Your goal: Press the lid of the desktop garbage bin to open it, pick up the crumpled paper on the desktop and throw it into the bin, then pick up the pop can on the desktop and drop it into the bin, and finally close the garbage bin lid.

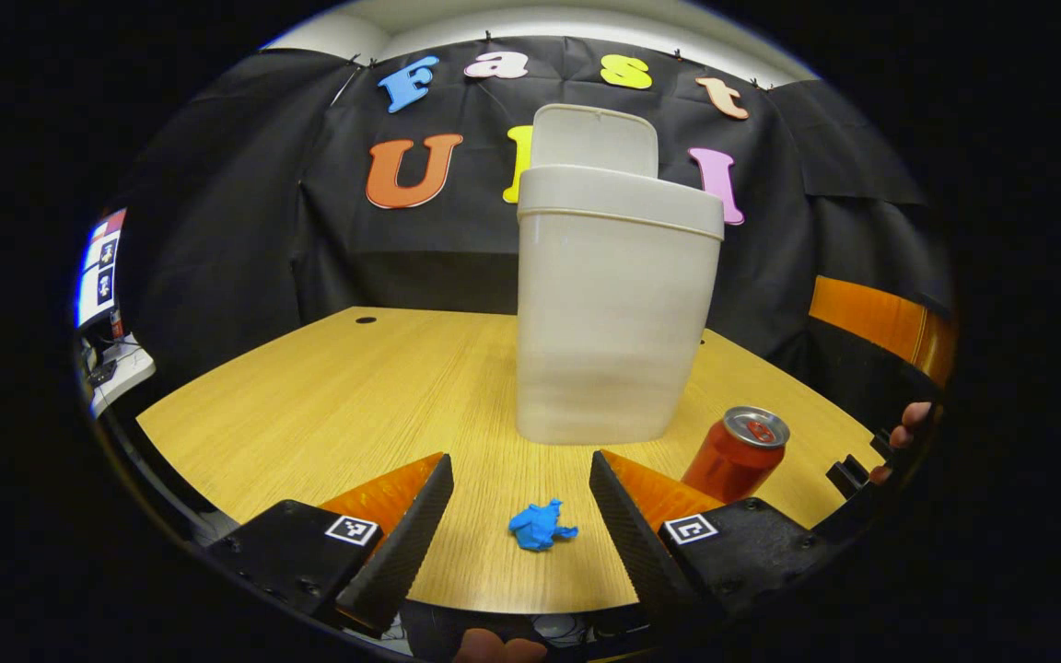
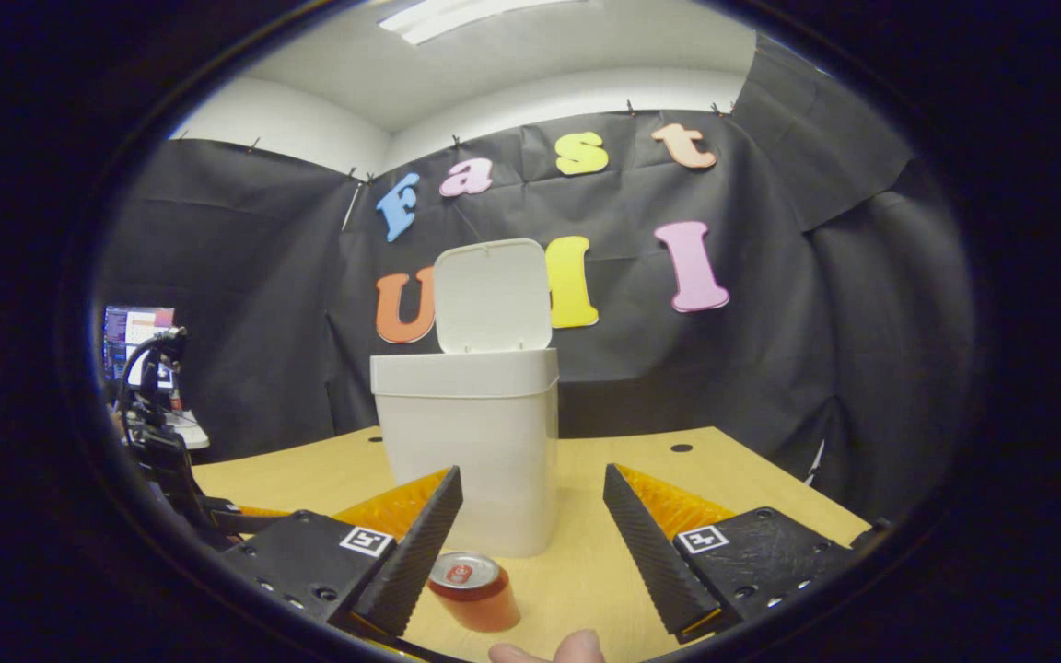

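Left gripper [image 1: 519, 516] low over the desk, jaws spread wide and empty, straddling the blue crumpled paper [image 1: 540, 526] without touching it; lined up that way, likely for a grab of the paper as the next step

Paper lying on the wooden desktop [image 1: 328, 405], in front of the garbage bin [image 1: 609, 313], well clear of its base

Red pop can [image 1: 735, 455] upright, just in front of the bin and off to its right, apart from the paper; untouched

Right gripper [image 2: 530, 539] also parted wide, holding nothing, hanging back with the can [image 2: 472, 589] near its left finger rather than centred between the fingers; probably waiting its turn

Bin [image 2: 466, 442] standing mid-desk, lid [image 1: 593, 140] flipped up at the back, mouth open and ready for a drop from above; lid [image 2: 492, 296] upright in the right gripper view too

Opening step judged done; paper, can and lid closing all left

Fingertips of a hand [image 1: 908, 428] at the right edge of the left gripper view, beyond the can
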Action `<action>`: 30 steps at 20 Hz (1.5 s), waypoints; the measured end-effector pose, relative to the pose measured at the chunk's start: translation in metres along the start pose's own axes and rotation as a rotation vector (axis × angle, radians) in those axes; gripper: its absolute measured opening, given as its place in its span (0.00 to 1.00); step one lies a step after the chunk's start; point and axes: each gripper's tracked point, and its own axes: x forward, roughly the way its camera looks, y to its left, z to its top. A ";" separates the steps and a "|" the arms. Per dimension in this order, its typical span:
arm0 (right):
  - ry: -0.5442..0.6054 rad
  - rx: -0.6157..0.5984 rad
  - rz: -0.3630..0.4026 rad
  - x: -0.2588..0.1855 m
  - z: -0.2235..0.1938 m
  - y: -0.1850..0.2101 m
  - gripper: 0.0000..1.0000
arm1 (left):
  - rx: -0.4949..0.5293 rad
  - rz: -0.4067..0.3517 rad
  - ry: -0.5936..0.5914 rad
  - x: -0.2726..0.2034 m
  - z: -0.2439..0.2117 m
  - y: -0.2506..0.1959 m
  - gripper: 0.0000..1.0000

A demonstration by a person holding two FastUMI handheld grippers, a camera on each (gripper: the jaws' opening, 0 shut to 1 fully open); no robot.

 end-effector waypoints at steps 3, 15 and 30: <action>0.016 -0.013 -0.003 -0.002 -0.011 -0.001 0.96 | 0.015 -0.001 0.051 0.005 -0.016 -0.003 0.97; 0.066 -0.019 -0.007 -0.003 -0.035 -0.008 0.96 | 0.040 -0.003 0.154 0.025 -0.048 -0.008 0.97; 0.074 -0.019 -0.011 -0.004 -0.044 -0.013 0.93 | 0.096 0.020 0.139 0.024 -0.059 -0.017 0.55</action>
